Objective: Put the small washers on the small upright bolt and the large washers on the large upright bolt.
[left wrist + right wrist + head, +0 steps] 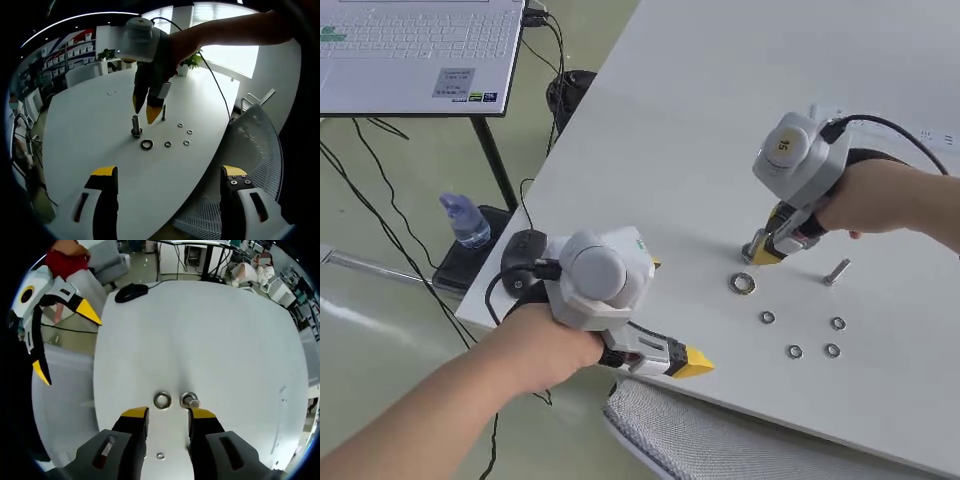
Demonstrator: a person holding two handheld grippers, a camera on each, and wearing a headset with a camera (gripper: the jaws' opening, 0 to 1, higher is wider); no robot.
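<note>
The large upright bolt (753, 248) (135, 124) (189, 400) stands on the white table (700, 130). My right gripper (761, 254) (168, 415) hangs open just over it, nothing between its fingers. One large washer (742, 284) (146, 144) (162, 400) lies flat beside the bolt. The small bolt (836, 271) (163, 112) stands further right. Several small washers (767, 318) (168, 144) lie scattered near the front edge. My left gripper (692, 362) (169, 175) is open and empty, held off the table's front-left edge.
A black mouse (525, 250) (131, 291) rests at the table's left corner. A laptop (420, 50) sits on a stand at the far left, with a bottle (466, 220) on the floor. A grey mesh chair (720, 440) (260, 145) is tucked against the front edge.
</note>
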